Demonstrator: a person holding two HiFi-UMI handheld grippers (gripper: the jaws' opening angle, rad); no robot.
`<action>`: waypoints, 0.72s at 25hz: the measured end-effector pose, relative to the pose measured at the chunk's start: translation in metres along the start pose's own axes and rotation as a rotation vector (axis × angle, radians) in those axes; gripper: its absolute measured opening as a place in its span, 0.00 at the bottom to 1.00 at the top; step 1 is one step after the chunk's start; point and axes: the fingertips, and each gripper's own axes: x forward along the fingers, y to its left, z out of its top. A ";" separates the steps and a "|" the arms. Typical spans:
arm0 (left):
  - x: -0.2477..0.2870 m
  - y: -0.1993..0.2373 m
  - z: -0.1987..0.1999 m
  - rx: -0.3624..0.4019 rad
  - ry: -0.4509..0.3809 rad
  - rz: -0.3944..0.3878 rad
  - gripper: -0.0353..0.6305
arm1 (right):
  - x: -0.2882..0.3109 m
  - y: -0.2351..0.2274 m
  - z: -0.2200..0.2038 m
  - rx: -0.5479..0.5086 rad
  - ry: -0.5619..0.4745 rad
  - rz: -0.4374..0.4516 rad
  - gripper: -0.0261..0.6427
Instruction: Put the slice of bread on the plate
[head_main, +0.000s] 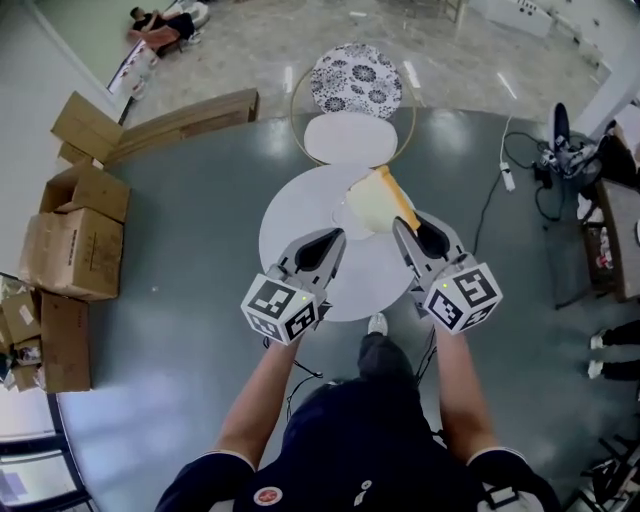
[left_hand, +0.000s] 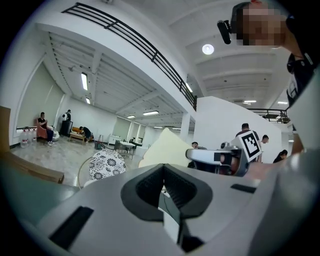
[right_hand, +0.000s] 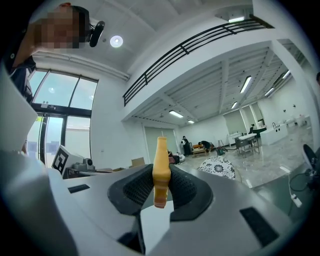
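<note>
Pale crumb and an orange crust mark the slice of bread (head_main: 375, 200) in the head view. It sits just above the middle of the frame, over the round white table (head_main: 300, 215), and overlaps the faint rim of a plate (head_main: 338, 213). The slice stands on edge. Its crusted side runs from upper left to lower right into the right gripper (head_main: 400, 225), whose jaws pinch its lower end. The left gripper (head_main: 336, 238) sits just to the left of it, its jaws pressed together with nothing in them.

In the left gripper view the pads meet. Beyond them at centre frame is the slice's (left_hand: 167, 147) flat pale face, one corner pointing up.

In the right gripper view the slice (right_hand: 160, 165) is seen edge-on at centre frame. Its long axis is vertical, and it is clamped between the pads and rises above them.
</note>
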 end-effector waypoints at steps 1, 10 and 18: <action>0.008 0.003 0.000 0.001 -0.003 0.009 0.06 | 0.005 -0.009 0.000 0.002 0.004 0.009 0.17; 0.070 0.022 0.000 -0.010 0.036 0.074 0.06 | 0.036 -0.068 0.002 0.046 0.042 0.083 0.17; 0.095 0.027 -0.001 -0.014 0.061 0.078 0.06 | 0.041 -0.083 -0.003 0.057 0.056 0.107 0.17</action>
